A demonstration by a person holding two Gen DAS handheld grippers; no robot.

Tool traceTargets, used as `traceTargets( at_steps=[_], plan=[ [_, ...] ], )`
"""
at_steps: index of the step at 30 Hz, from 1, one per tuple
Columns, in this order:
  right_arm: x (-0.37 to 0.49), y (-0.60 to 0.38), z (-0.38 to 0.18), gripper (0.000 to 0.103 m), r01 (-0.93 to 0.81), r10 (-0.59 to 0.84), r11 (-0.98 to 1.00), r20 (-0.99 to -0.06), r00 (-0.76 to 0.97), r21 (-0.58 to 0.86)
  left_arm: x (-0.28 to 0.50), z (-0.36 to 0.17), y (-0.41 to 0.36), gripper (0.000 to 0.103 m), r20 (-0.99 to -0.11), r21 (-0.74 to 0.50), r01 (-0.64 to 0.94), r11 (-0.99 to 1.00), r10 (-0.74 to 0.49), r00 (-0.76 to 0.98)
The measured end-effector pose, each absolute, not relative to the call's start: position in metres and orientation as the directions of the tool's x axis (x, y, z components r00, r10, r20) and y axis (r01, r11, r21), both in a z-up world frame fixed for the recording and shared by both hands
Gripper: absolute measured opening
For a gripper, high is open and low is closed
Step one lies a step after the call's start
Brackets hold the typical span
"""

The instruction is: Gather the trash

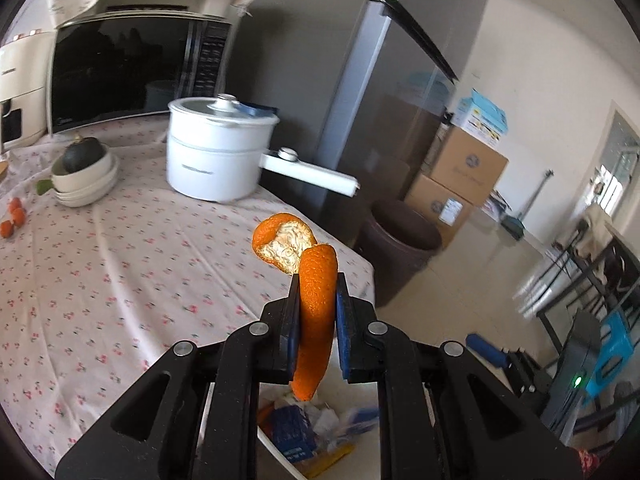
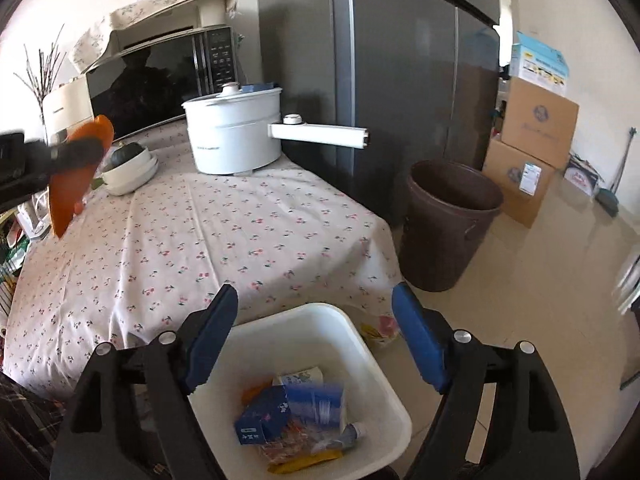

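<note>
My left gripper (image 1: 318, 280) is shut on a long orange peel (image 1: 316, 320) and holds it in the air over the table's near corner. In the right wrist view the peel (image 2: 76, 184) and the left gripper (image 2: 78, 150) show at the far left, above the table. A white bin (image 2: 360, 340) with wrappers, a blue carton and a tube stands below the table edge; it also shows in the left wrist view (image 1: 276, 446), under the peel's lower end. My right gripper (image 2: 316, 304) is open and empty above the bin.
The table with a flowered cloth (image 2: 224, 232) holds a white pot with a long handle (image 2: 236, 136), stacked bowls with a dark squash (image 2: 128, 164), a microwave (image 2: 160, 76) and small oranges (image 1: 14, 216). A brown bin (image 2: 448, 224), a grey fridge (image 2: 400, 60) and cardboard boxes (image 2: 532, 148) stand to the right.
</note>
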State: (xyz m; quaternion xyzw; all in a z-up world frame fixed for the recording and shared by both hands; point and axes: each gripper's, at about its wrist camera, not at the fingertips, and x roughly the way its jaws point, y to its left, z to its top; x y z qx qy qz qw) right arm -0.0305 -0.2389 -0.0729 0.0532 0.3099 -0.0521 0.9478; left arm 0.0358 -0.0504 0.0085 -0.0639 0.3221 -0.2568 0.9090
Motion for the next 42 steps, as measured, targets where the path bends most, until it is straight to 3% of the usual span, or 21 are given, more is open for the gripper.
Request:
traceTargets(
  at_steps=[12, 14, 16, 19, 22, 26, 29, 33, 42],
  plan=[
    [-0.055, -0.284, -0.067, 0.094, 0.396, -0.327, 0.918, -0.507, 0.797, 0.031, 0.026, -0.026, -0.096, 0.019, -0.606, -0.271, 0.53, 0.804, -0.57, 0.555],
    [-0.057, -0.288, -0.066, 0.095, 0.424, -0.353, 0.905, -0.498, 0.792, 0.034, 0.029, -0.035, -0.102, 0.026, -0.623, -0.274, 0.545, 0.792, -0.578, 0.527],
    [-0.059, -0.293, -0.065, 0.096, 0.449, -0.375, 0.893, -0.483, 0.792, 0.043, 0.029, -0.039, -0.106, 0.051, -0.629, -0.261, 0.552, 0.792, -0.573, 0.524],
    [-0.063, -0.294, -0.061, 0.096, 0.47, -0.399, 0.881, -0.461, 0.793, 0.047, 0.022, -0.035, -0.109, 0.078, -0.609, -0.205, 0.551, 0.809, -0.546, 0.576],
    [-0.067, -0.294, -0.055, 0.096, 0.484, -0.414, 0.873, -0.435, 0.799, 0.058, 0.014, -0.029, -0.109, 0.094, -0.568, -0.133, 0.528, 0.839, -0.501, 0.653],
    [-0.072, -0.293, -0.05, 0.096, 0.498, -0.428, 0.865, -0.418, 0.801, 0.069, 0.003, -0.017, -0.101, 0.096, -0.464, -0.01, 0.411, 0.912, -0.369, 0.806],
    [-0.074, -0.289, -0.047, 0.096, 0.484, -0.416, 0.871, -0.406, 0.813, 0.077, 0.002, -0.013, -0.095, 0.096, -0.43, -0.018, 0.346, 0.938, -0.32, 0.844],
    [-0.074, -0.283, -0.045, 0.096, 0.466, -0.404, 0.882, -0.395, 0.825, 0.071, 0.007, -0.017, -0.09, 0.096, -0.47, -0.074, 0.337, 0.939, -0.33, 0.819],
    [-0.064, -0.274, -0.049, 0.096, 0.432, -0.37, 0.9, -0.421, 0.828, 0.059, 0.006, -0.018, -0.086, 0.096, -0.474, -0.061, 0.33, 0.942, -0.318, 0.821]
  ],
)
